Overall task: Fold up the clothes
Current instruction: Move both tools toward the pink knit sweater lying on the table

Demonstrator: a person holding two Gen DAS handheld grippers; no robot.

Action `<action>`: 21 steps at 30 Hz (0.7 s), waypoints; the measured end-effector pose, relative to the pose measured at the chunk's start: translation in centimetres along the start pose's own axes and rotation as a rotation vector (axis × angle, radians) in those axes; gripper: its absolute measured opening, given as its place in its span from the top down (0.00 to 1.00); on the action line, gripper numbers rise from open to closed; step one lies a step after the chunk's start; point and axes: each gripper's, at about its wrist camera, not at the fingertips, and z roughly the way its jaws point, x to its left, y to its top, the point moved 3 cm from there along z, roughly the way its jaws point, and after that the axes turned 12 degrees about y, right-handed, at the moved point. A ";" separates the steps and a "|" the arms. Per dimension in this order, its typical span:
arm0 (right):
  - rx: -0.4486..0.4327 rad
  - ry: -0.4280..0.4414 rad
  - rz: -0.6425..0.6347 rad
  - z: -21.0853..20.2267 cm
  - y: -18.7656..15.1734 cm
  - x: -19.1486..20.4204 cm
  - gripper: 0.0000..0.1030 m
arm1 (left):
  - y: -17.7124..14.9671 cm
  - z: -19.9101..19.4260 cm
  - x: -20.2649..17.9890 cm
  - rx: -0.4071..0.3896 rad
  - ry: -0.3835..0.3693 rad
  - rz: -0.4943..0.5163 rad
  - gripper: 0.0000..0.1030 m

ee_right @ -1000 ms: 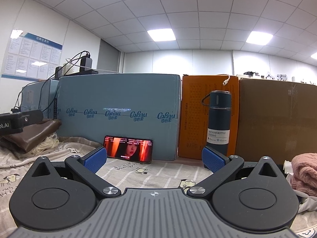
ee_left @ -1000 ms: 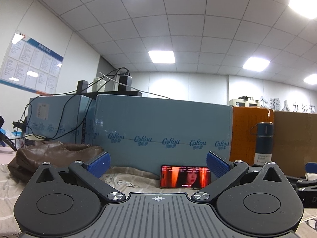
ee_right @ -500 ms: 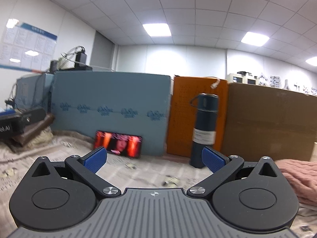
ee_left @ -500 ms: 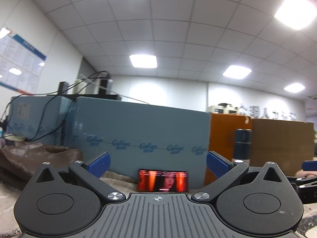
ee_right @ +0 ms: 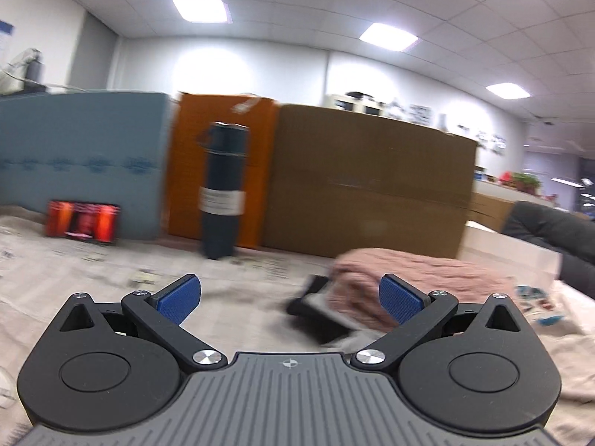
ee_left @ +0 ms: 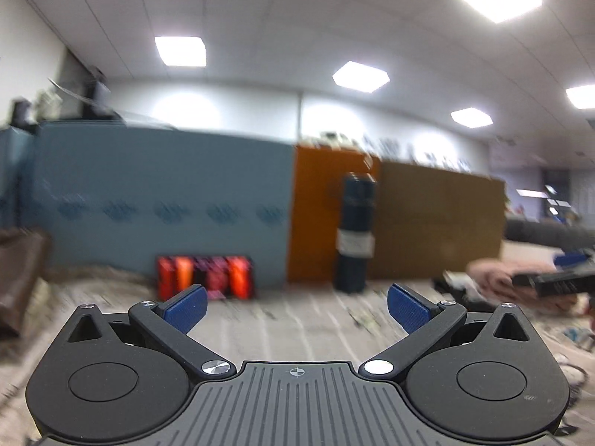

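A pink fluffy garment (ee_right: 420, 278) lies in a heap on the patterned sheet (ee_right: 241, 297), just ahead and right of my right gripper (ee_right: 290, 303), which is open and empty. A black-and-white folded item (ee_right: 319, 310) pokes out from under the heap's left side. In the left wrist view the same pink garment (ee_left: 494, 278) sits far right. My left gripper (ee_left: 297, 306) is open and empty above the sheet (ee_left: 297, 319). The right gripper's body (ee_left: 557, 278) shows at that view's right edge. Both views are motion-blurred.
A dark flask (ee_right: 223, 189) stands before an orange box (ee_right: 256, 171), with a blue box (ee_right: 85, 163) left and a brown carton (ee_right: 368, 186) right. A lit phone (ee_right: 83, 221) leans on the blue box. A dark jacket (ee_right: 550, 230) lies far right, brown clothing (ee_left: 18, 278) far left.
Both grippers have swung to the right: phone, boxes and flask slid left in both views. The pink garment now sits near the middle of the right wrist view. Both stay open.
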 end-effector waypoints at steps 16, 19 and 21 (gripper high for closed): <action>0.169 -0.124 0.135 11.3 0.3 -9.9 0.03 | -1.9 6.2 -7.7 0.403 -0.218 -0.176 0.00; 0.158 -0.104 0.201 11.8 -0.6 -10.9 0.12 | -2.0 7.3 -8.5 0.425 -0.225 -0.211 0.00; 0.140 -0.085 0.255 11.7 -1.2 -11.6 0.38 | -1.9 8.2 -9.3 0.436 -0.242 -0.241 0.00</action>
